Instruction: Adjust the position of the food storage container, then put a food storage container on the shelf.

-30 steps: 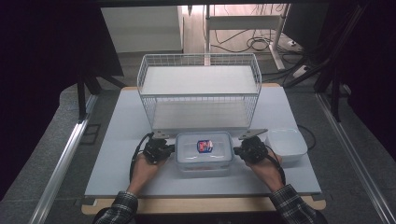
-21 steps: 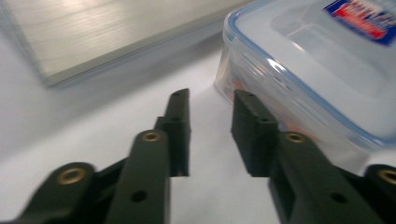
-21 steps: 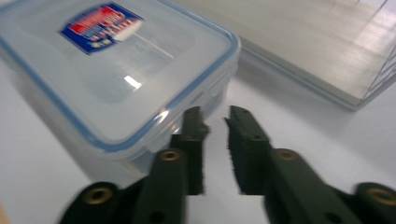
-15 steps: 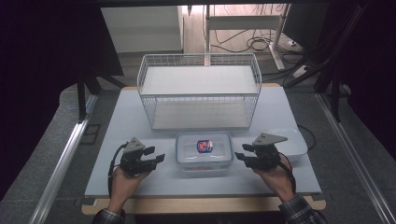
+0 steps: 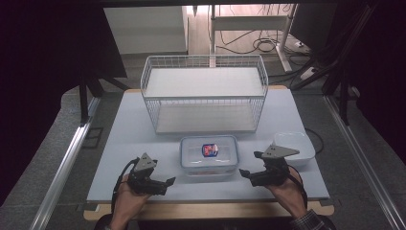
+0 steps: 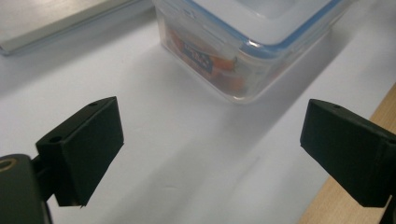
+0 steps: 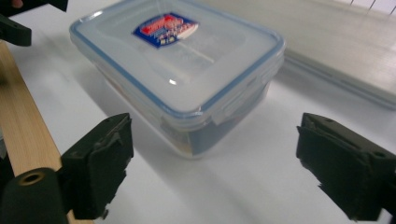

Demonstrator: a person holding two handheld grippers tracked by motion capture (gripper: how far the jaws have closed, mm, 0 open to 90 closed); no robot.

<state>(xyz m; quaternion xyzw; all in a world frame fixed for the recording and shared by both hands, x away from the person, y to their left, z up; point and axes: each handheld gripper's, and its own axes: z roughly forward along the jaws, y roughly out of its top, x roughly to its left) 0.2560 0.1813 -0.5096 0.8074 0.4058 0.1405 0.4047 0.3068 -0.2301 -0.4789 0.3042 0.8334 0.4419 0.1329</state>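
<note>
Both claws have just been opening and stand wide and empty, the left claw [image 5: 168, 181] and right claw [image 5: 243, 173] flanking the lidded container [image 5: 209, 154] on the worktop [image 5: 124, 139]. Release step; next probably a fresh approach to the container.

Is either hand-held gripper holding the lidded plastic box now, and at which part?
No. The left hand-held gripper and right hand-held gripper are open, apart from the box.
</note>
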